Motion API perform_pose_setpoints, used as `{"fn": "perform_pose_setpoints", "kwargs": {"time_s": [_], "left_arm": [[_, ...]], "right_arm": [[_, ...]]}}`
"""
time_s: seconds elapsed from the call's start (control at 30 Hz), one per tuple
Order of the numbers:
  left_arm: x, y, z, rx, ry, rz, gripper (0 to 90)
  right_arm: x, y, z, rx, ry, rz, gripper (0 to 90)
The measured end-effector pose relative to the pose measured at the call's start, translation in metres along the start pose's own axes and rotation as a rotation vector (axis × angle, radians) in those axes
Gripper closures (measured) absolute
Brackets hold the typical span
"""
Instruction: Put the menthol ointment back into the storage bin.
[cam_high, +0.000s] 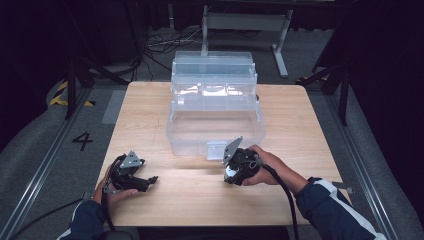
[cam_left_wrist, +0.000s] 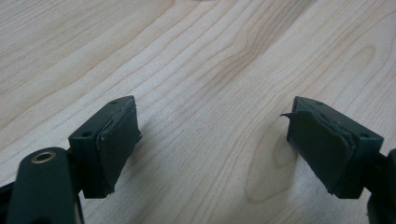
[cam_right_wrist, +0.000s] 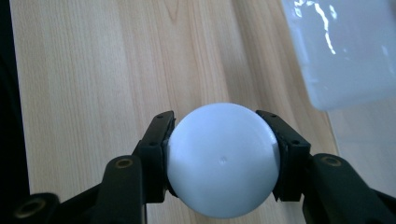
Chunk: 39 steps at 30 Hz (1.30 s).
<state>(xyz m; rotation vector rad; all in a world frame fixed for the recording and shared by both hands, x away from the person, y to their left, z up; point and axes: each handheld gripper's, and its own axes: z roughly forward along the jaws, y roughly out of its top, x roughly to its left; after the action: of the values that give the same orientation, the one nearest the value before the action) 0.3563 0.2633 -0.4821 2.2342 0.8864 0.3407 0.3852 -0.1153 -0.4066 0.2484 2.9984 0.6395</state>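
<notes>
1. The right gripper (cam_high: 231, 172) stands just before the front wall of the clear box (cam_high: 216, 131), with bare table (cam_high: 190, 200) on its other sides
2. The right gripper view shows it grasping the white ball (cam_right_wrist: 223, 159)
3. The left gripper (cam_left_wrist: 212, 144) rests low, jaws apart, nothing between
</notes>
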Motion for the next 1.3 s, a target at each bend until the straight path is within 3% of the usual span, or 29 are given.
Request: {"fn": "perform_pose_setpoints", "kwargs": {"time_s": [0.3, 0.53, 0.93, 1.3], "left_arm": [[0.000, 0.000, 0.000, 0.001, 0.001, 0.000, 17.4], [0.001, 0.000, 0.000, 0.001, 0.001, 0.001, 17.4], [0.001, 0.000, 0.000, 0.001, 0.002, 0.001, 17.4], [0.001, 0.000, 0.000, 0.000, 0.001, 0.001, 17.4]], "right_arm": [[-0.011, -0.021, -0.028, -0.004, -0.033, 0.040, 50.4], [-0.017, -0.029, -0.048, -0.015, -0.060, 0.043, 50.4], [-0.026, -0.030, -0.083, -0.067, -0.119, 0.053, 50.4], [-0.033, -0.027, -0.105, -0.080, -0.157, 0.053, 50.4]]}}
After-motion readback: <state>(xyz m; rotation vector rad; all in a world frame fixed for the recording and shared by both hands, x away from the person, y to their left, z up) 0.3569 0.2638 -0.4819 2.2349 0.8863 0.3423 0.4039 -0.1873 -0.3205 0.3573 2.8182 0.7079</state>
